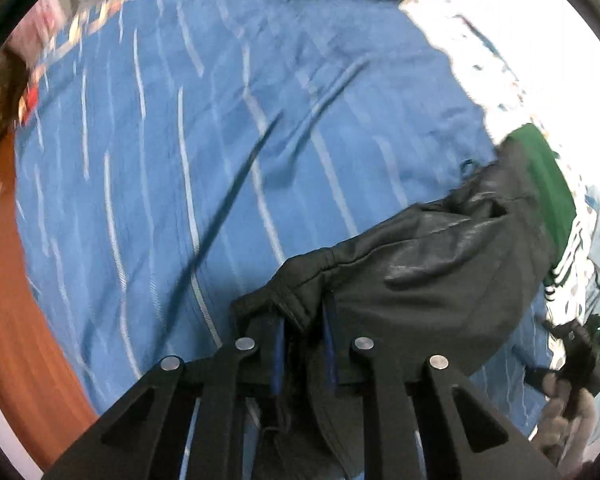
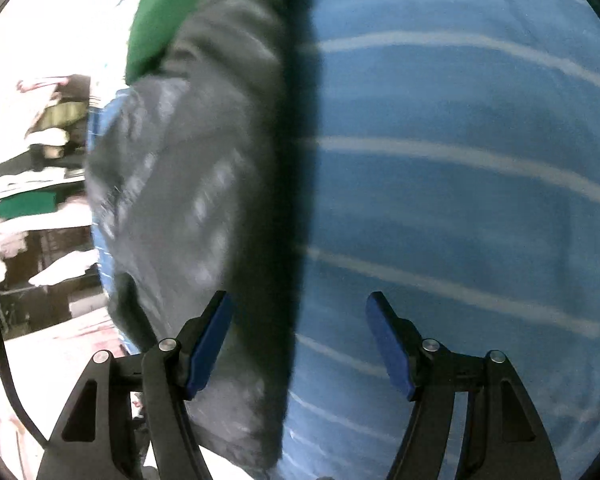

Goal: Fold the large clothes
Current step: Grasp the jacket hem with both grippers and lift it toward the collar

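Observation:
A black garment with a green part lies bunched on a blue sheet with pale stripes. My left gripper is shut on a hemmed corner of the black garment, and the cloth fills the narrow gap between its blue pads. In the right wrist view the same garment looks dark grey and blurred, with its green part at the top. My right gripper is open above it. Its left finger hangs over the garment and its right finger over the bare sheet. Neither pad presses on the cloth.
An orange-brown surface borders the sheet on the left. A hand holding a black device shows at the lower right of the left wrist view. Shelves with stacked folded clothes stand beyond the sheet's left edge.

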`<act>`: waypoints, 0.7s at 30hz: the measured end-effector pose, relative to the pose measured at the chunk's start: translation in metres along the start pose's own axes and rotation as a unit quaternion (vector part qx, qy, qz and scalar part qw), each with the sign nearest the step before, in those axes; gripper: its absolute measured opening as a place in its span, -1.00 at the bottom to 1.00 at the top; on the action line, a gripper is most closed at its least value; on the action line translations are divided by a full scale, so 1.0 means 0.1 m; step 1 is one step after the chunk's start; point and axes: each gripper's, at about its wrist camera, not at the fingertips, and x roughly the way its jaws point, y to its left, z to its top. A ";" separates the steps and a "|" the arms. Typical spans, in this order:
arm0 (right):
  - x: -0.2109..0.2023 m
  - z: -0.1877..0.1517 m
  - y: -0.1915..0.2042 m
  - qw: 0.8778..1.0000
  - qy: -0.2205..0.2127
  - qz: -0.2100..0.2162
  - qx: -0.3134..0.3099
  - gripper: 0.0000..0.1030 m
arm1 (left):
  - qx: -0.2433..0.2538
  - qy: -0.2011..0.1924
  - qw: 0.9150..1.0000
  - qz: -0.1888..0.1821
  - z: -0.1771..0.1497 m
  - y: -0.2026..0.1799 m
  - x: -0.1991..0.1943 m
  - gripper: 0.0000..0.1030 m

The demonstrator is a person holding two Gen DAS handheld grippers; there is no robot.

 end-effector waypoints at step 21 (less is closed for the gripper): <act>-0.46 -0.23 -0.52 0.970 -0.125 0.125 0.167 -0.69 | 0.182 0.086 0.979 -0.035 0.47 -0.30 0.33 -0.56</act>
